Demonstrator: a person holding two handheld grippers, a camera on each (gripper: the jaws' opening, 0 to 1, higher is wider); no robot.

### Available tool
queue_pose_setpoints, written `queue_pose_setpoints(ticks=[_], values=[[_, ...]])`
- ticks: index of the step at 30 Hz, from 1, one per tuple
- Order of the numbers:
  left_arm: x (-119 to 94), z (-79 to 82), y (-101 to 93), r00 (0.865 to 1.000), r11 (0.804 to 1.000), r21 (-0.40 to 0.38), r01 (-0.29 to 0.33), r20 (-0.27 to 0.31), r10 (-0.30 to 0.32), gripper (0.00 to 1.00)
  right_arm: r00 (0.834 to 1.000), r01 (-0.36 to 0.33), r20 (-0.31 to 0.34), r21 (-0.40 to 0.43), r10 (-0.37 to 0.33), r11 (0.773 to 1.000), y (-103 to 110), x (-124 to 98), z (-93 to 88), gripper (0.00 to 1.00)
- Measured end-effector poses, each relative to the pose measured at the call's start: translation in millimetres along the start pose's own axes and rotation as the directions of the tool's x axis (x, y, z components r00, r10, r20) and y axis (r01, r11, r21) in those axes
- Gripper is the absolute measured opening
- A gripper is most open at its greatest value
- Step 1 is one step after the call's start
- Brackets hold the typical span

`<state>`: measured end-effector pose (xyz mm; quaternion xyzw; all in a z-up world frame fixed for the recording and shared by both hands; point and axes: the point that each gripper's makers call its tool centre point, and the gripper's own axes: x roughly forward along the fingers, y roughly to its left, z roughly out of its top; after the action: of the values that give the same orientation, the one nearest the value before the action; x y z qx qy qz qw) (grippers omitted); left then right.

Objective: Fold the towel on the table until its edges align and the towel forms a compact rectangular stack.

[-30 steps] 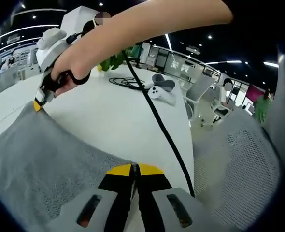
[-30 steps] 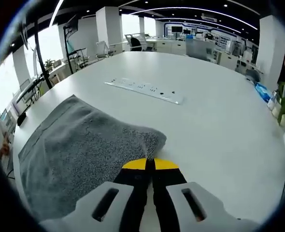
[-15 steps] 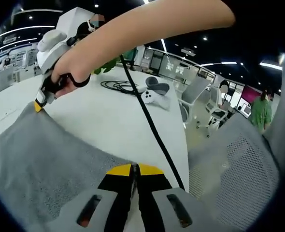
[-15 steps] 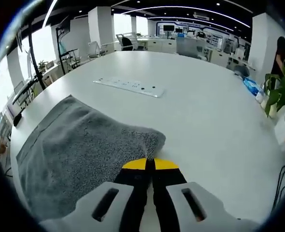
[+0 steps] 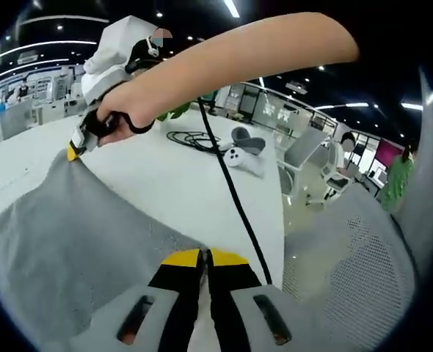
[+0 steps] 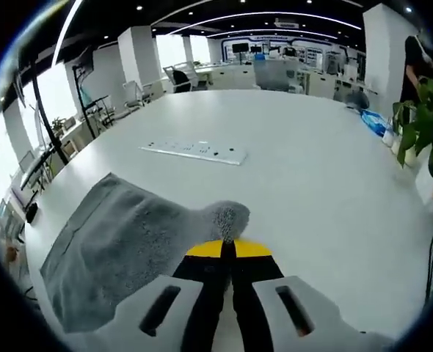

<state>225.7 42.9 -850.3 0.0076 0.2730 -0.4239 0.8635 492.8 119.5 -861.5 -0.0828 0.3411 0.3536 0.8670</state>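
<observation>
My left gripper (image 5: 205, 257) and right gripper (image 6: 227, 248) each pinched a corner of the grey terry towel (image 6: 132, 246), jaws pressed together. To fold well, I judged both corners should travel level over the white table (image 6: 304, 169) and land exactly on the far edge.

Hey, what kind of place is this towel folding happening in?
Probably an open-plan office or lab: a large white round table, rows of desks and chairs behind, a grey mesh office chair.
</observation>
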Motion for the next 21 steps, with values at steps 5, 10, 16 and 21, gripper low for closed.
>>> queue_pose_setpoints(ticks=[5,10,16,21], values=[[-14,6.2,1.2,0.999,1.000,-0.014,-0.026,0.033,0.027,0.03,1.000,-0.015,0.020,-0.012,0.015,1.000,13,-4,13.7,0.00],[-34,12.1,7.3,0.995,0.997,-0.038,-0.066,0.071,0.069,0.03,0.999,-0.027,0.044,-0.026,0.029,0.999,28,-6,29.1,0.00],[-56,12.8,11.9,0.989,0.993,-0.062,-0.099,0.100,0.105,0.03,0.996,-0.048,0.074,-0.034,0.050,0.998,49,-8,46.2,0.00],[-79,8.6,19.6,0.981,0.985,-0.097,-0.140,0.122,0.152,0.03,0.994,-0.062,0.090,-0.049,0.066,0.997,67,-8,55.7,0.00]])
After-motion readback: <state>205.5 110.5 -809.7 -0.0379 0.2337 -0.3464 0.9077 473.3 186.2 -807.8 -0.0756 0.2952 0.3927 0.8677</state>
